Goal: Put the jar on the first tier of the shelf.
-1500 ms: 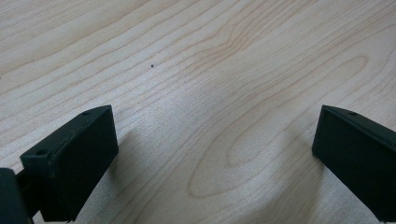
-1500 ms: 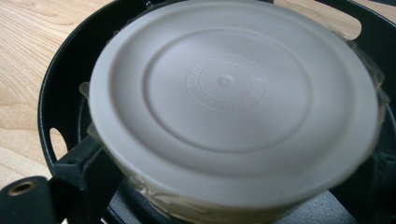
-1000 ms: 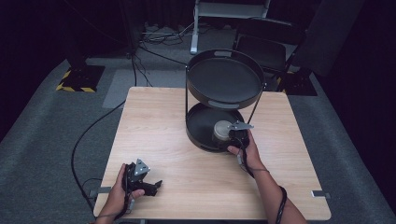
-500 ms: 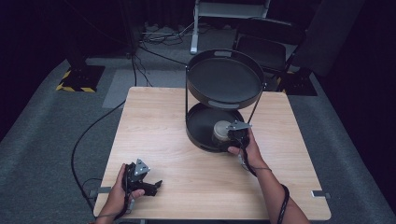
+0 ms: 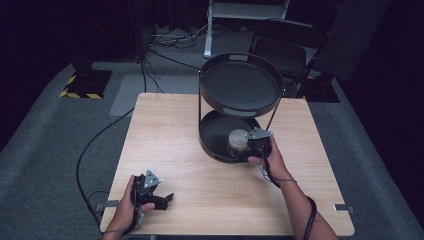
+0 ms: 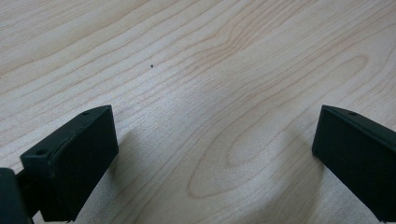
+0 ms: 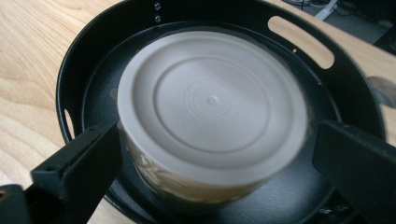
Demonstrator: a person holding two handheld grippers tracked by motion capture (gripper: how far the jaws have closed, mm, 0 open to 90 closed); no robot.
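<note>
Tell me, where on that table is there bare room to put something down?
The light wooden table is bare all along its far-left stretch, between the black two-tier round tray stand and the left gripper, and across the near middle. The upper tray is also empty. It's crowded in the lower tray, where the right gripper meets the beige-lidded jar.

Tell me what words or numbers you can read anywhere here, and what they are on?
None can be read.
The lid of the jar in the lower tray has a round embossed mark at its middle, too blurred to read.
The wooden table carries no writing.
</note>
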